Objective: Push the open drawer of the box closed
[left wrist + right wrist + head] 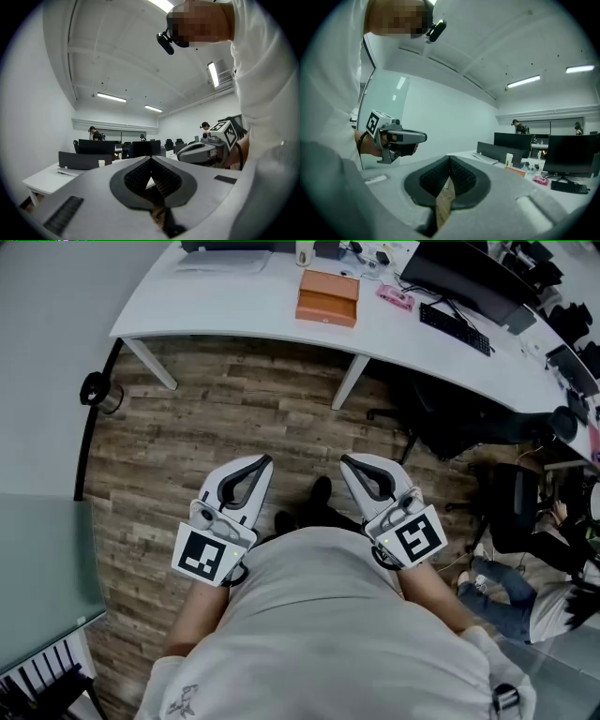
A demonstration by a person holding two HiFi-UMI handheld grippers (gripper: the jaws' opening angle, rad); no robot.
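Note:
An orange box [327, 296] sits on the far white desk [234, 306]; it also appears small and distant as the orange box [514, 171] in the right gripper view. Whether its drawer is out is too small to tell. Both grippers are held close to the person's body, level, well short of the desk. My left gripper [267, 461] has its jaws closed tip to tip with nothing between them, and so does the left gripper [151, 159] in its own view. My right gripper [344, 461] is likewise shut and empty, as the right gripper [450, 158] shows in its own view.
A keyboard [456, 328], a dark monitor [469, 277], a pink item [395, 298] and a cup [305, 253] share the desk. Wood floor [234, 418] lies between me and the desk. An office chair [441, 423] stands right, a glass partition [37, 559] left, a seated person [525, 601] far right.

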